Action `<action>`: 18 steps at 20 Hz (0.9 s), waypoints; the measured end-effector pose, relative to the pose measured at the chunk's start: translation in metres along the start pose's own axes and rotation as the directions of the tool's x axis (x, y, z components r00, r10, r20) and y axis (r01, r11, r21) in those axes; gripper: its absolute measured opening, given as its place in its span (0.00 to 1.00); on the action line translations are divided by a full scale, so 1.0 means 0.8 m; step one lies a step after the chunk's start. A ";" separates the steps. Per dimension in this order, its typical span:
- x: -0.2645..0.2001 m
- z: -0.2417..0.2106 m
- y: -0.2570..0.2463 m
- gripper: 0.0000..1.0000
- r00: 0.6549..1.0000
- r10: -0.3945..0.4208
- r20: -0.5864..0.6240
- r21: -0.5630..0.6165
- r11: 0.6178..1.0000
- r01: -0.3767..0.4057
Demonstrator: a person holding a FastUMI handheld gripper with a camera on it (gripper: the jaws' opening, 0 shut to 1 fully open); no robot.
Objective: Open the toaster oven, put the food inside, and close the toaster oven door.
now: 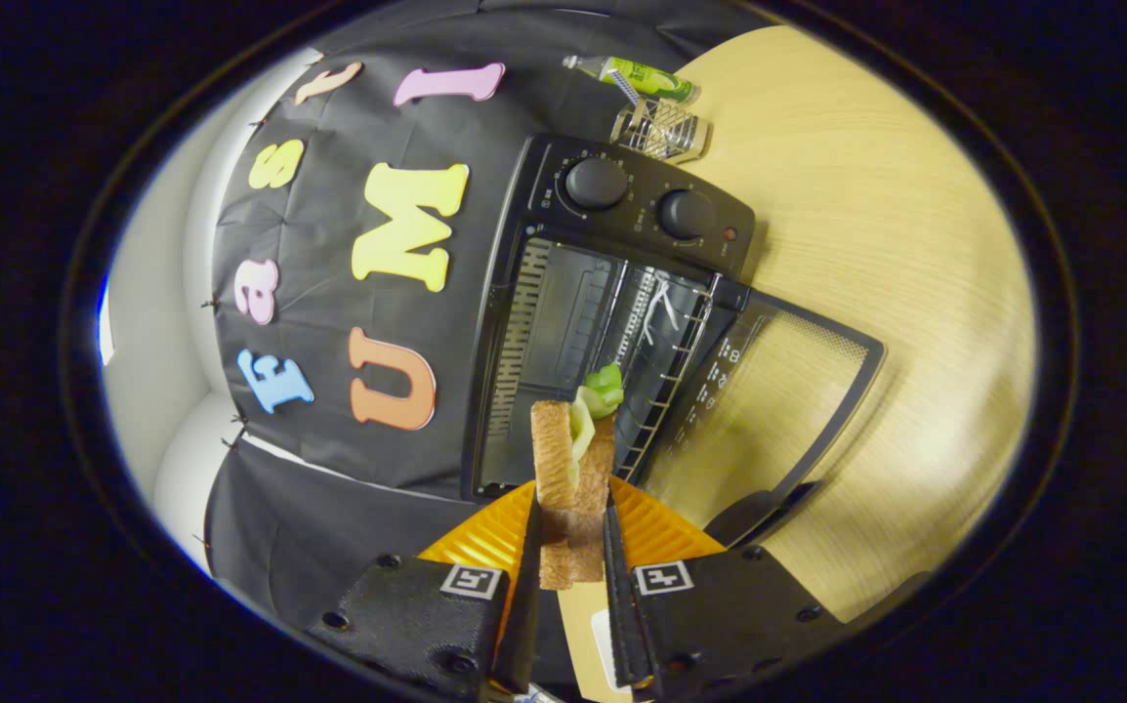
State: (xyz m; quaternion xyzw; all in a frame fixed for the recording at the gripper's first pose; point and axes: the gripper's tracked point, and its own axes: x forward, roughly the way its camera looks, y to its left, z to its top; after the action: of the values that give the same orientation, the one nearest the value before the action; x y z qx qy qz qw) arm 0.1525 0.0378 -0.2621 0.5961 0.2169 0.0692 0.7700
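Booth wall cloth (329, 469) hangs at 9 o'clock of the toaster oven, black, draped behind it.

Toaster oven (524, 322), black, sits on the wooden table (876, 195); the whole view is rolled, so the oven looks turned on its side. Door (769, 391) is open, folded flat out from the cavity toward 3 o'clock, glass pane showing table wood through it, handle at its far edge. Wire rack (666, 342) visible inside the cavity next to the door hinge. Two round knobs (596, 183) on the control panel at 12 o'clock of the cavity.

Sandwich (573, 459), two toasted bread slices with green lettuce poking out the top, held on edge just in front of the oven opening, lettuce tip overlapping the rack area. Not inside yet, as far as can be told.

Gripper (570, 547) at 6 o'clock of the oven: both fingers clenched on the sandwich's lower part, one on each bread face, orange finger bases fanned out behind.

Beyond the oven at 12 to 1 o'clock: small wire basket (659, 130) and a green tube (637, 78) lying on the table, touching or nearly so.
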 end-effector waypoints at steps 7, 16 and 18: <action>0.056 0.037 -0.008 0.36 0.983 -0.035 0.179 0.004 0.999 0.035; 0.139 0.060 -0.007 0.36 0.976 -0.112 0.188 -0.061 0.990 0.126; 0.148 0.052 -0.013 0.37 0.981 -0.125 0.151 -0.114 0.983 0.143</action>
State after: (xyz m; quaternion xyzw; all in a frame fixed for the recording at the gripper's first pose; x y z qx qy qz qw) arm 0.2748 0.0410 -0.2934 0.5346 0.1959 -0.0123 0.8220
